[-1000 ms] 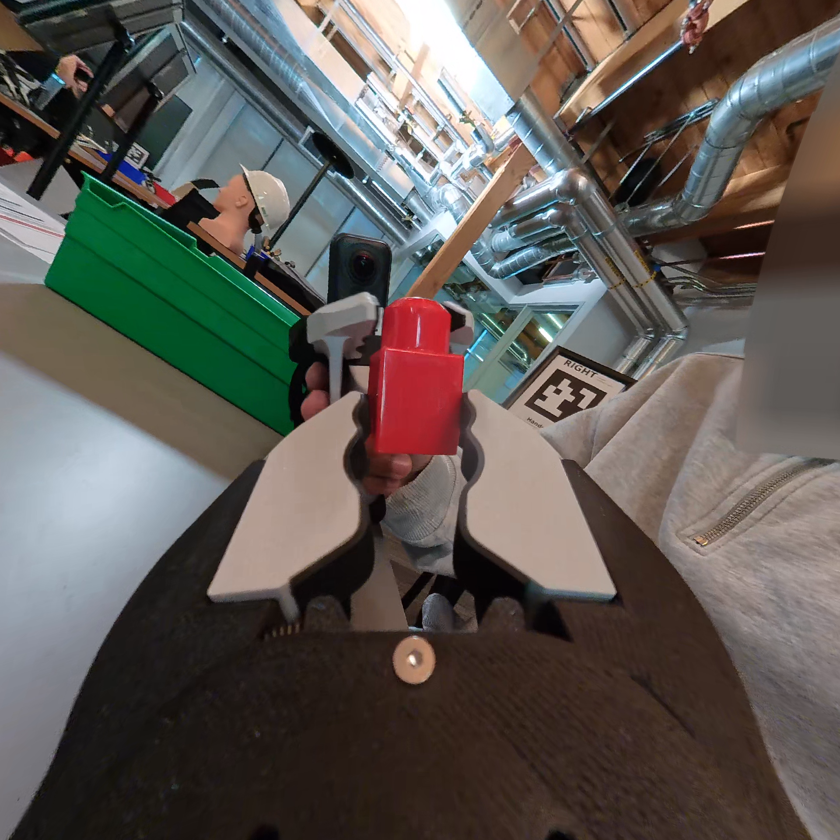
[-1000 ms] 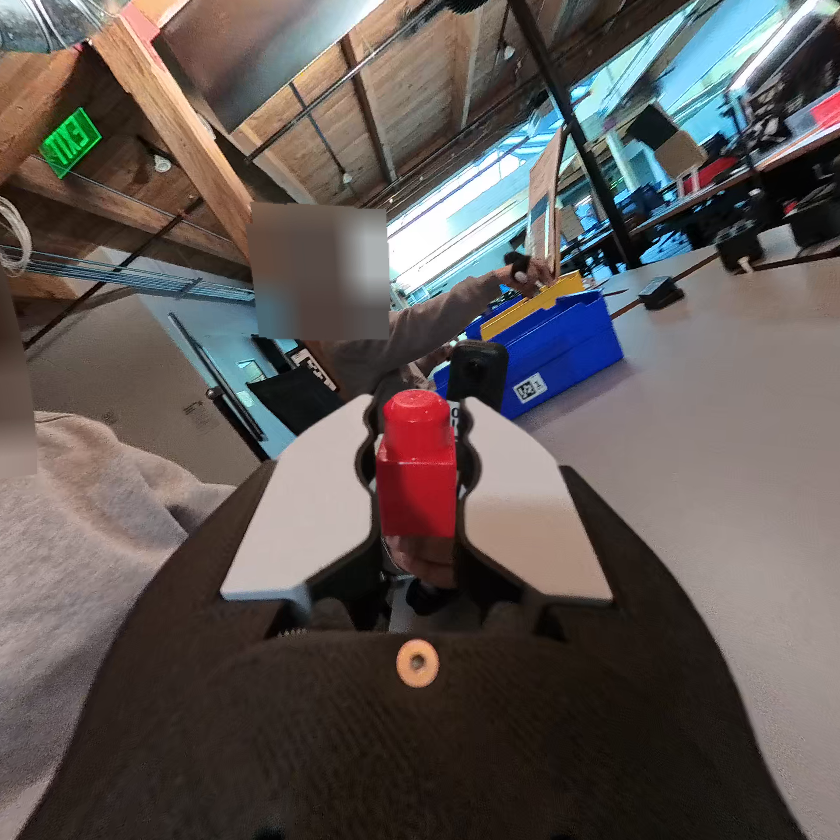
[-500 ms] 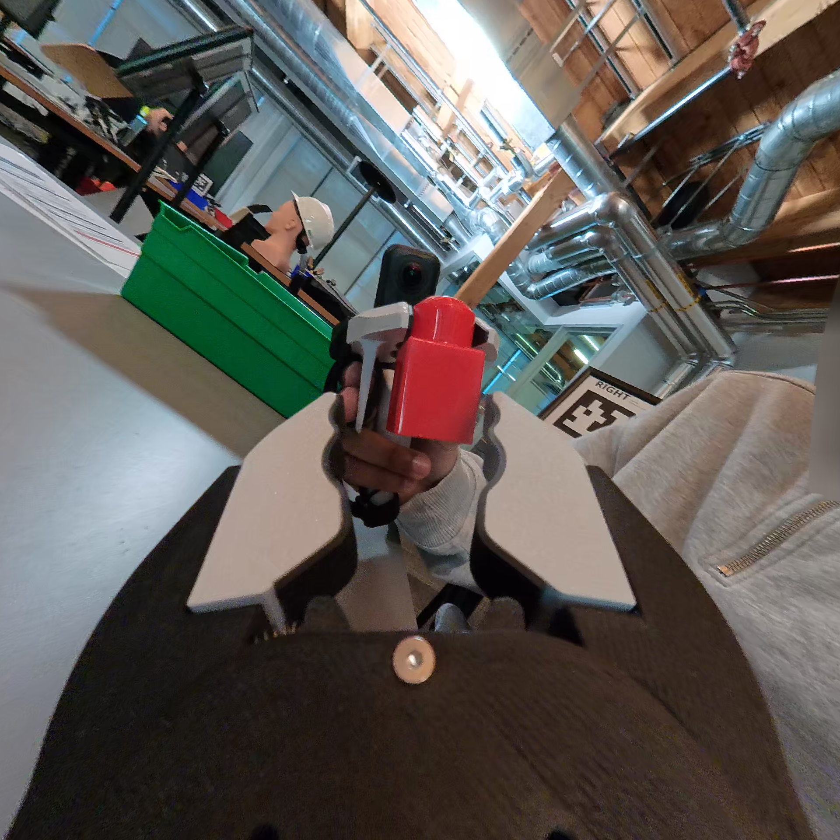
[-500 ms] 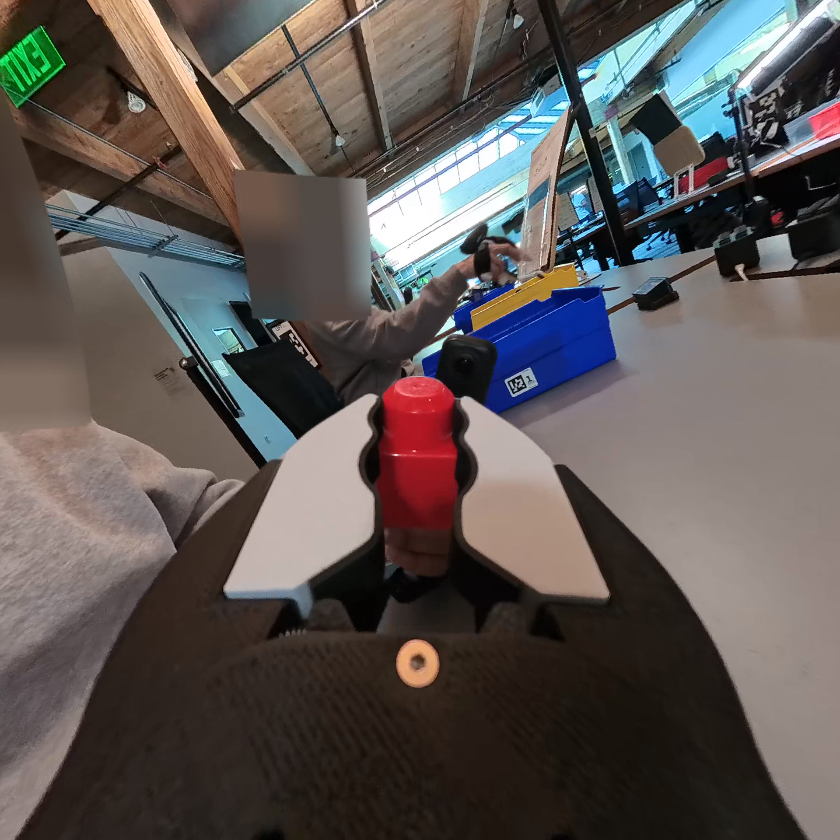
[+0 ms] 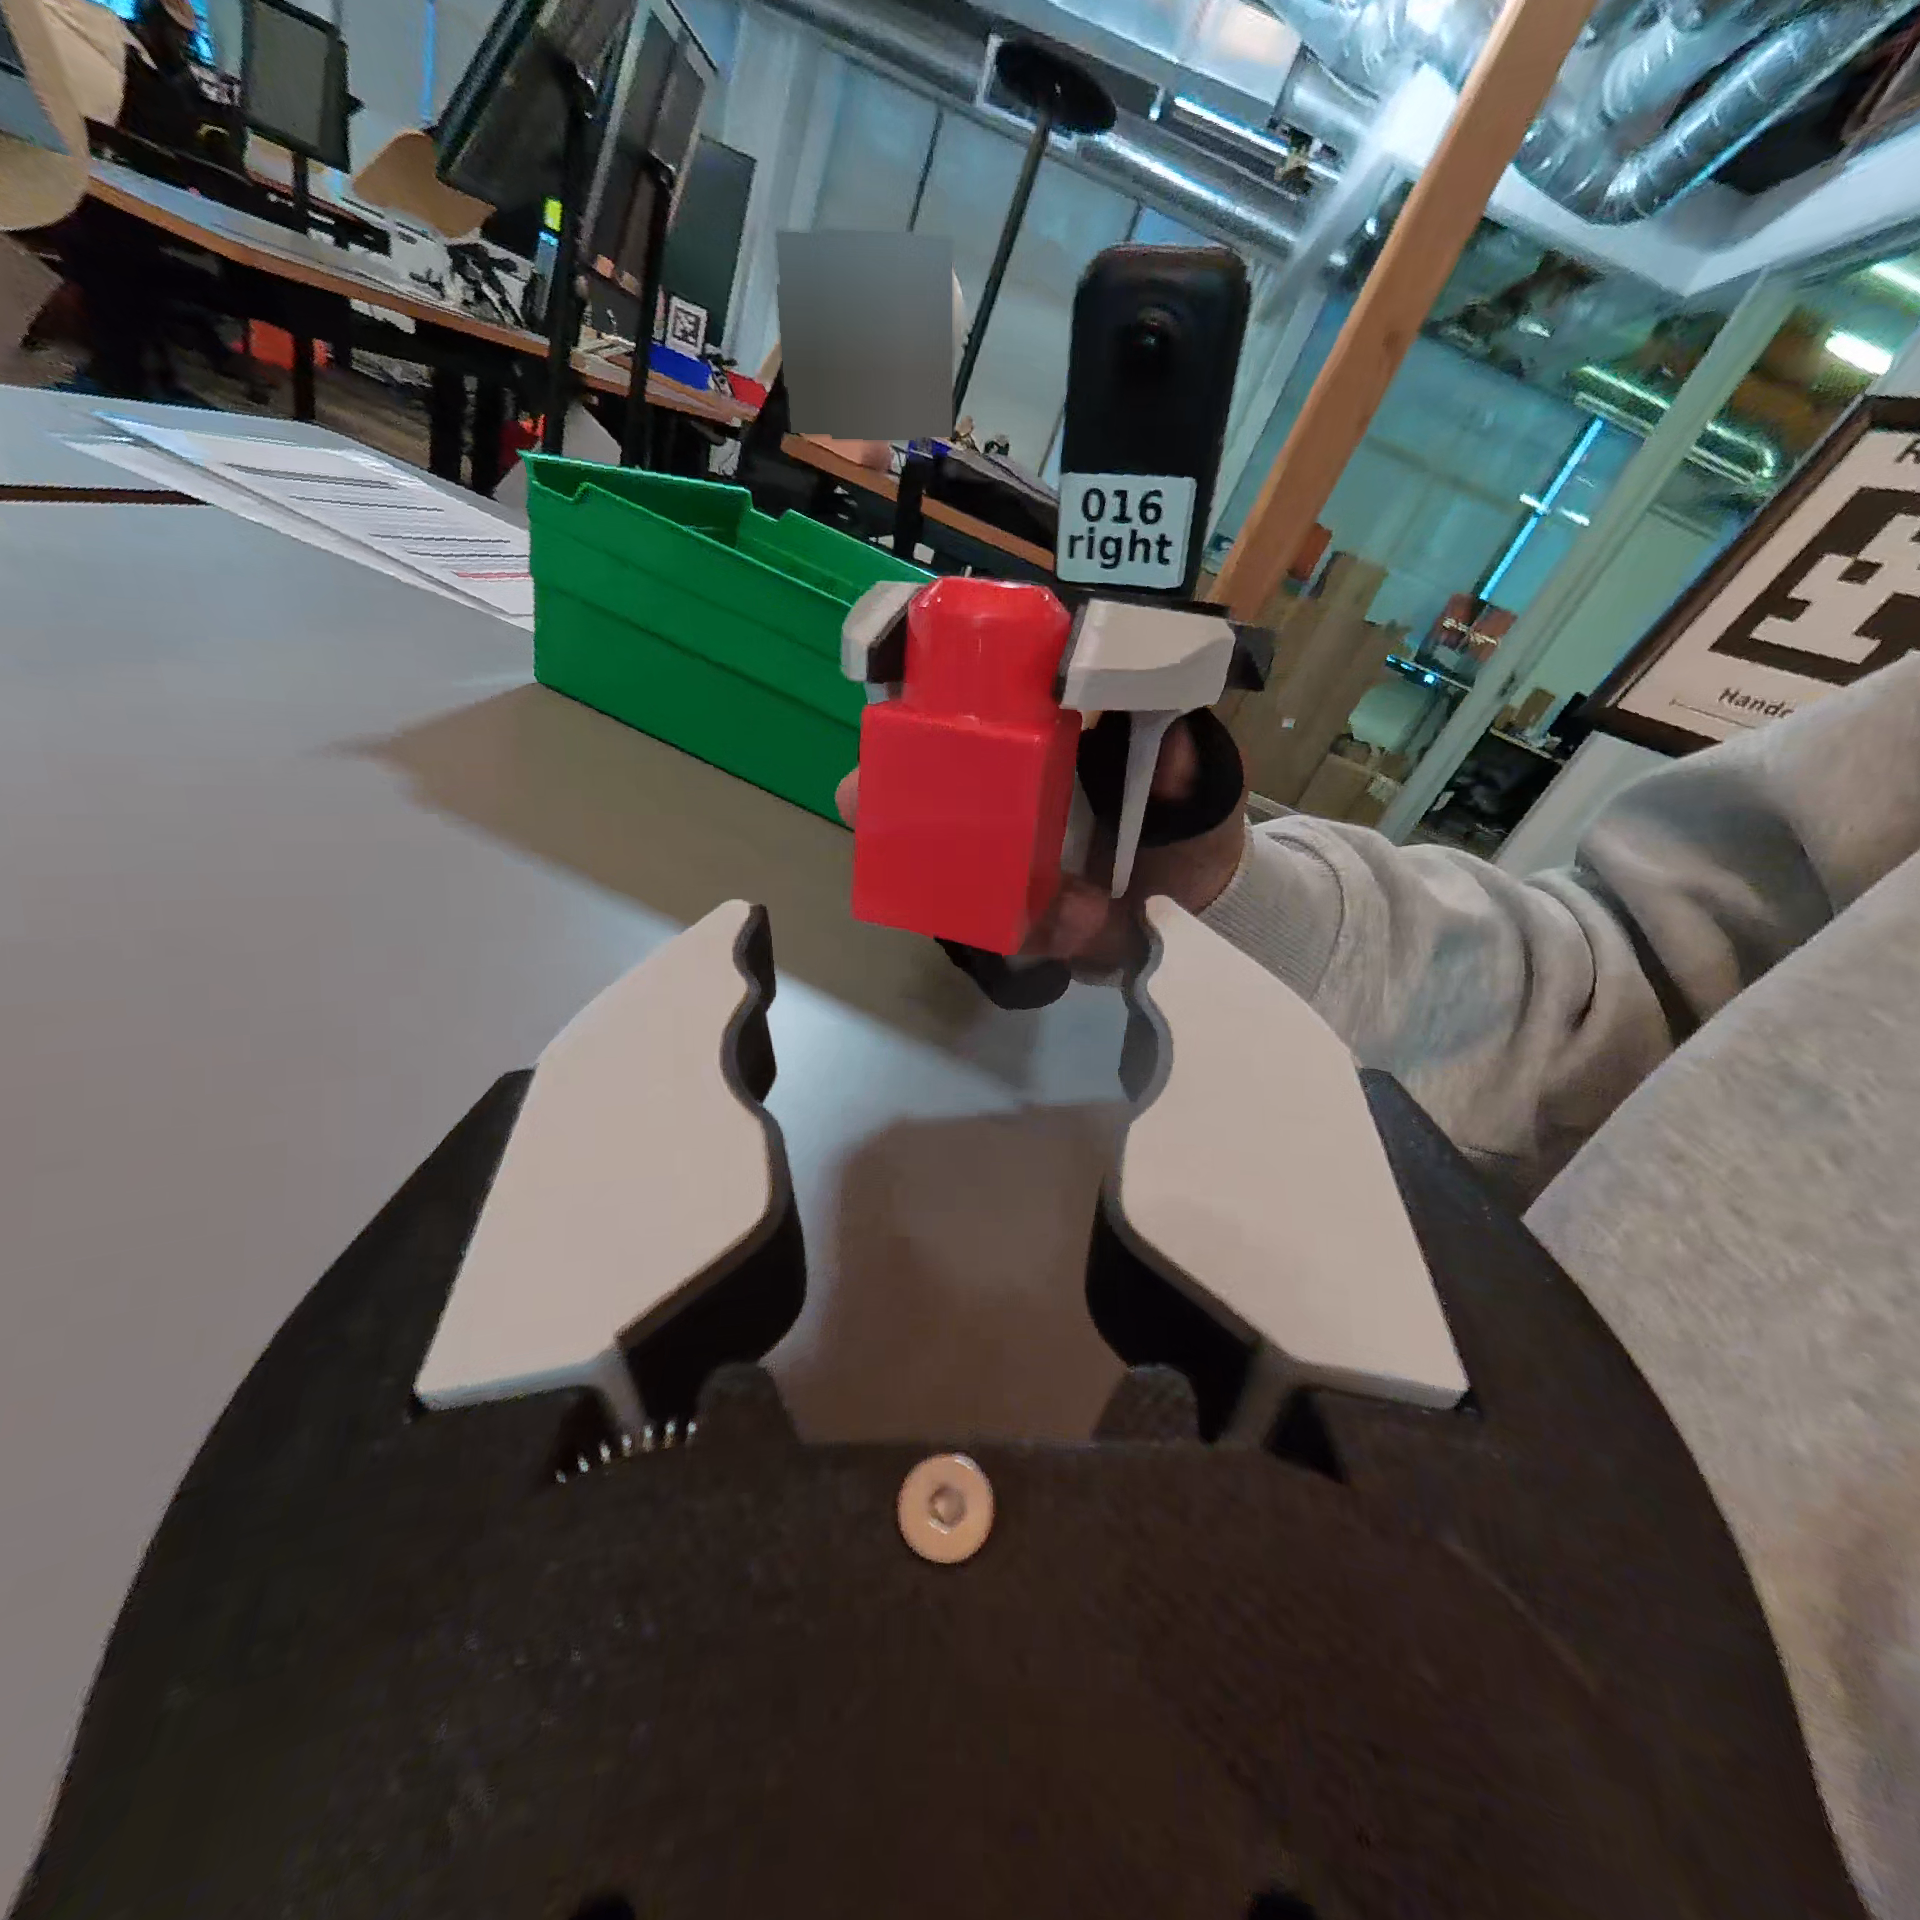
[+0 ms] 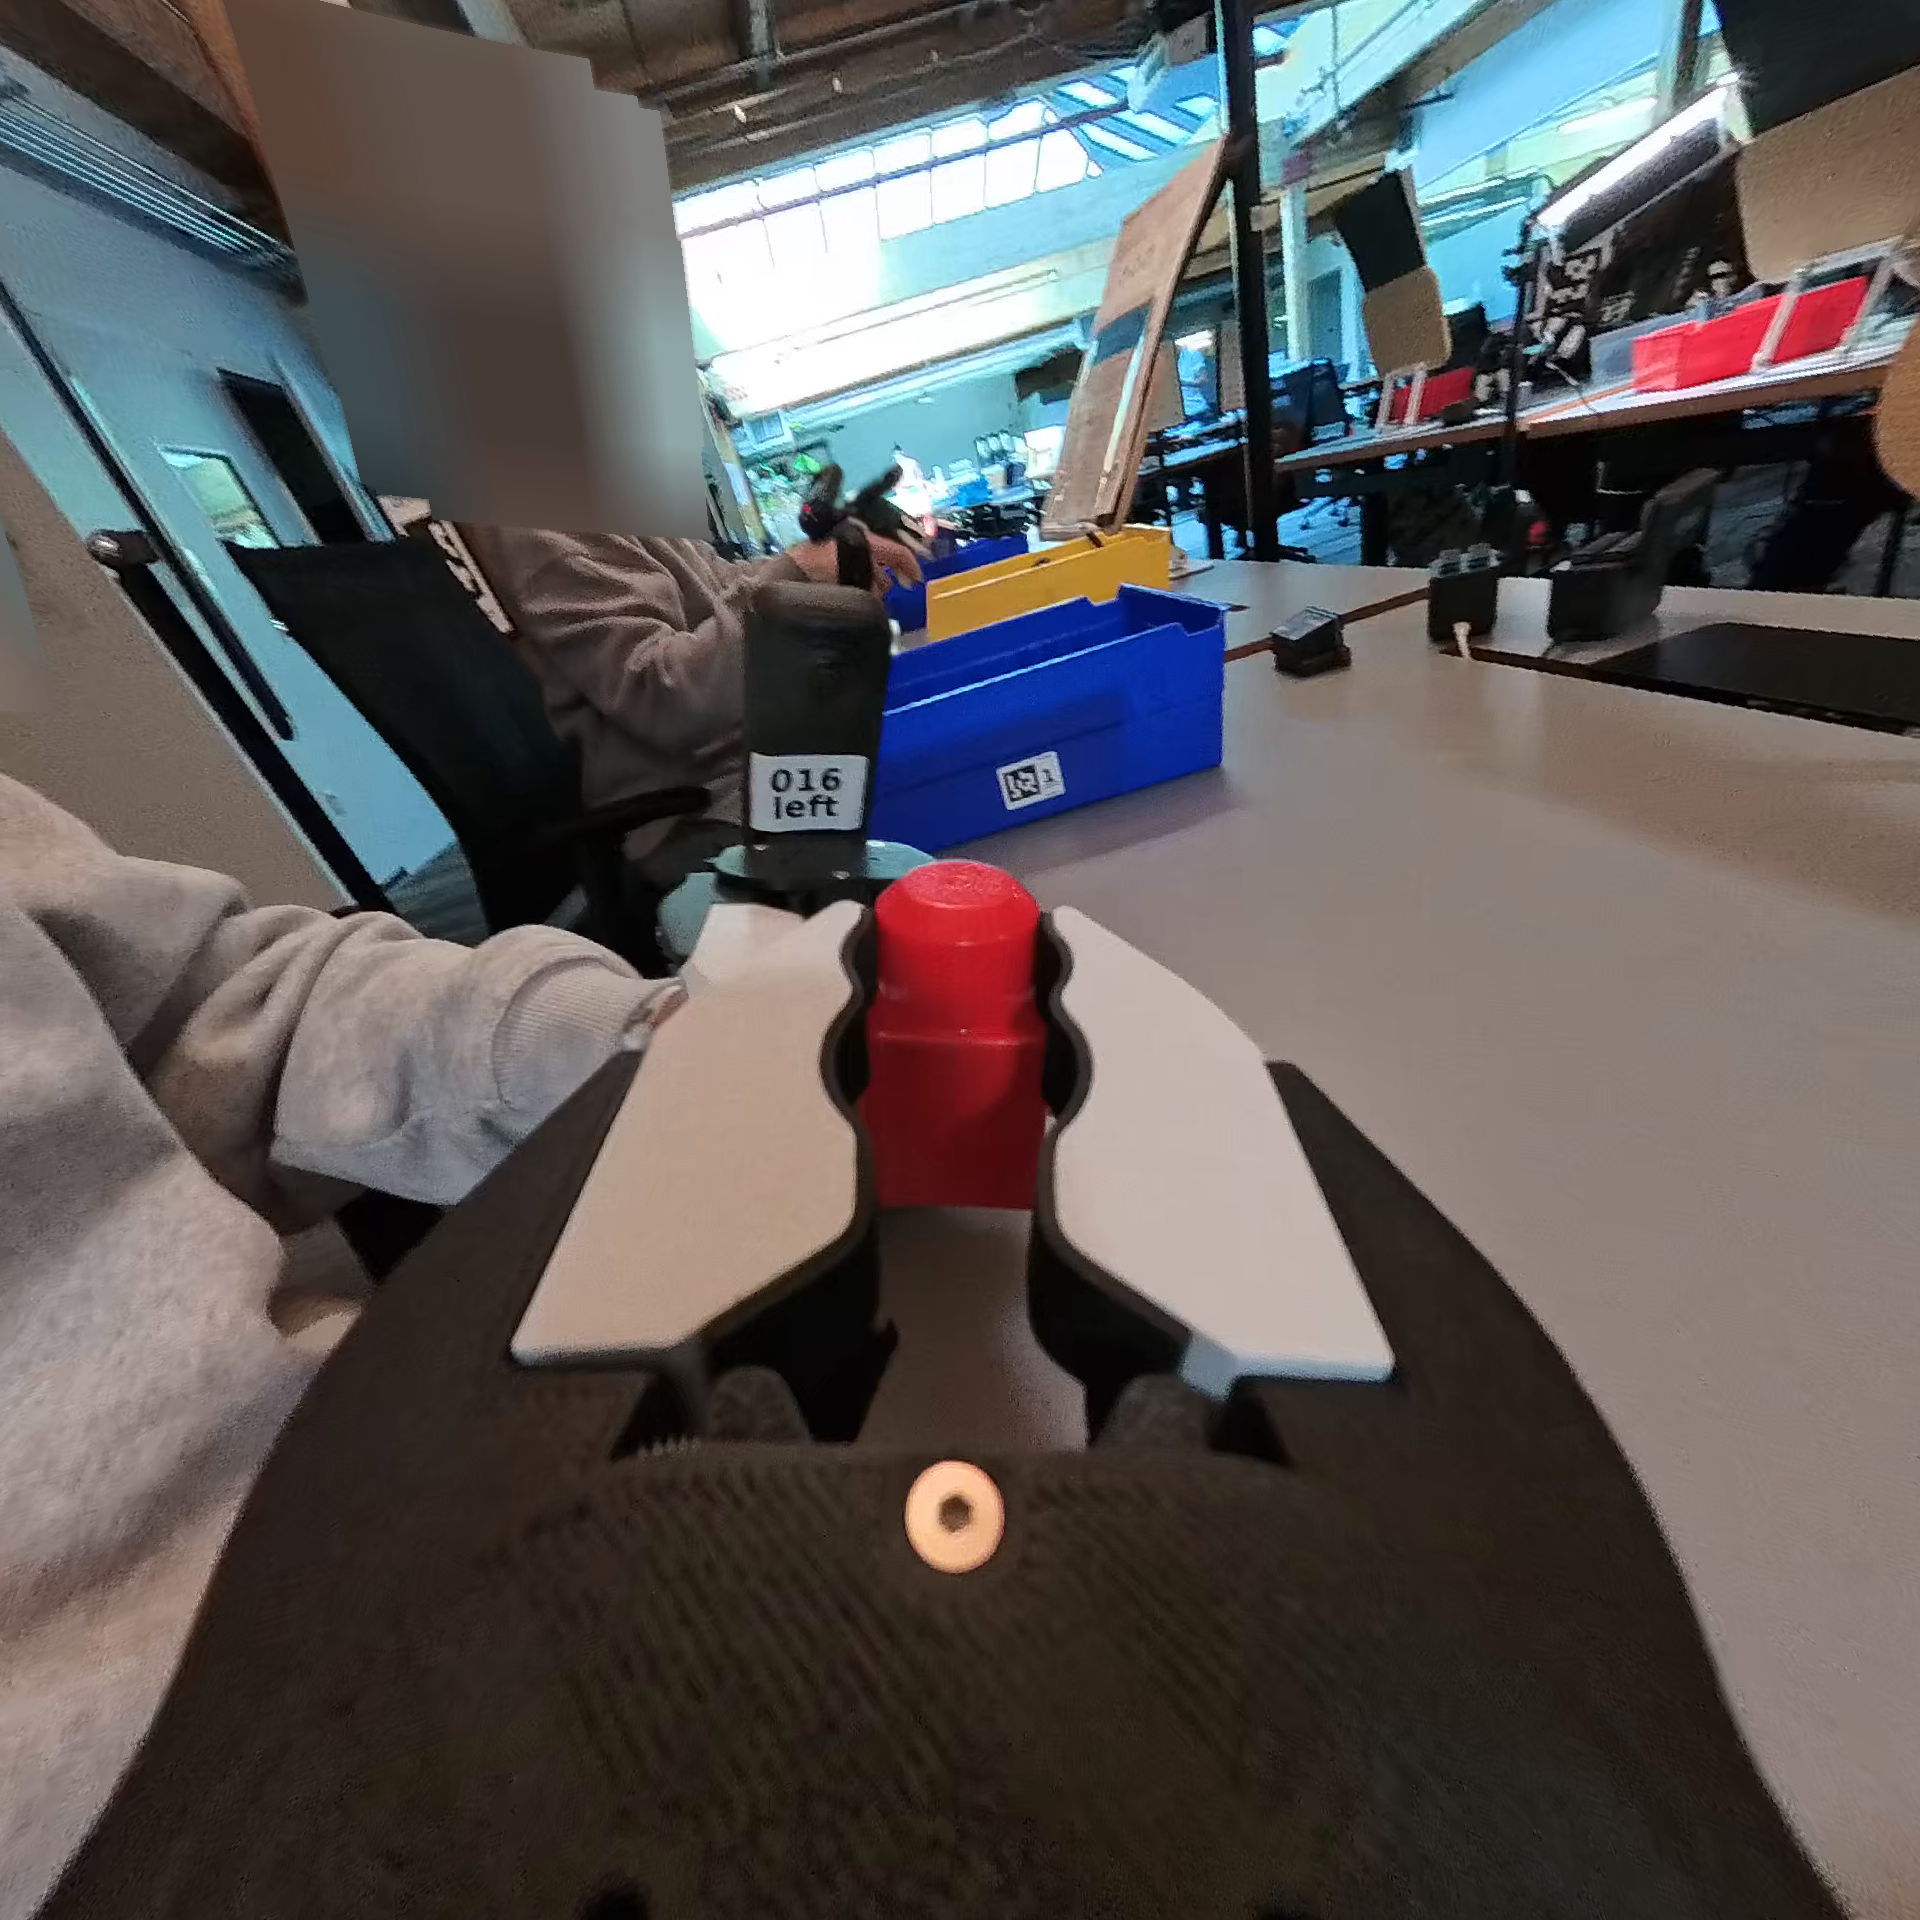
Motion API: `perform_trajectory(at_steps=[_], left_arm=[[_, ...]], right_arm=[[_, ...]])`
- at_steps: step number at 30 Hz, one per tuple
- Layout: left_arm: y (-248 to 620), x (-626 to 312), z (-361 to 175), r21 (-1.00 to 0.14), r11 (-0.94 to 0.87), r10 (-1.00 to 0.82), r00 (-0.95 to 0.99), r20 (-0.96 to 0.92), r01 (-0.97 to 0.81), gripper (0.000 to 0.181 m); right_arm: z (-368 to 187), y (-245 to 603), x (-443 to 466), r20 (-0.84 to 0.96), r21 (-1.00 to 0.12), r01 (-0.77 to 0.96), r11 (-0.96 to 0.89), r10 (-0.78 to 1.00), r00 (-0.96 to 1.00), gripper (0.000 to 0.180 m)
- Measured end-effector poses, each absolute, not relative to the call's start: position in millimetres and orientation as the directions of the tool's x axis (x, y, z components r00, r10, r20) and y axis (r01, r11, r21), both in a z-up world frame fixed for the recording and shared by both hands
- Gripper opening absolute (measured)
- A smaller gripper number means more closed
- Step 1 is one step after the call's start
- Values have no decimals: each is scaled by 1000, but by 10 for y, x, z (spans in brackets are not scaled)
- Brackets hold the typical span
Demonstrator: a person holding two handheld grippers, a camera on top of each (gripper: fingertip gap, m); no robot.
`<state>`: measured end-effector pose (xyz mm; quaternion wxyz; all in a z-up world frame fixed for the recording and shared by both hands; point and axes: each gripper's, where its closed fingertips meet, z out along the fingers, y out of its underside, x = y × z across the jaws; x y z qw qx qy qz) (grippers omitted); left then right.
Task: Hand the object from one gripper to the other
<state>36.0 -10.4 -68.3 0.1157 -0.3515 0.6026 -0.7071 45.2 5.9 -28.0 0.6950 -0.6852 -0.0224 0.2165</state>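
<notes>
A red toy brick (image 6: 956,1060) with one round stud sits between my right gripper's (image 6: 954,940) pads, which press on its stud. The left wrist view shows the same brick (image 5: 961,790) hanging from the right gripper (image 5: 1039,644) above the grey table (image 5: 260,883), held by its stud. My left gripper (image 5: 951,956) is open and empty, its fingertips just below and in front of the brick without touching it. The left gripper's camera post (image 6: 816,717) shows behind the brick in the right wrist view.
A green bin (image 5: 675,623) stands on the table behind the brick. A blue bin (image 6: 1049,707) and a yellow bin (image 6: 1049,587) stand farther off. A seated person in a grey-brown sleeve (image 6: 623,644) is beyond them. My own grey sleeves (image 5: 1455,935) flank both views. The gap from one gripper's tips to the other's is roughly 4 cm.
My left gripper opened wide, let go of the red brick and drew back from it. My right gripper stayed shut on the brick's stud. Both views tilted down toward the table.
</notes>
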Motion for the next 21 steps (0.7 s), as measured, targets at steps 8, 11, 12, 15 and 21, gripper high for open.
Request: perform_trajectory(at_steps=[8, 11, 12, 15, 21], left_arm=[[-150, 308, -676, -956, -190, -592, -751, 293, -223, 62], [-179, 294, -670, -970, -155, -609, -755, 244, -188, 59], [-179, 295, -667, -972, -151, -613, -754, 236, -182, 58], [-171, 297, -665, -971, -156, -614, -752, 238, -180, 56], [-197, 271, -657, -971, -159, -594, -768, 240, -181, 54]], right_arm=[[-214, 30, 375, -288, -951, -309, -12, 395, 872, 30], [-248, 58, 315, -280, -955, -294, -30, 406, 870, 30], [-252, 64, 296, -280, -956, -293, -33, 411, 868, 30], [-250, 73, 253, -281, -955, -296, -33, 425, 861, 30], [-264, 99, 222, -282, -955, -296, -36, 426, 860, 30]])
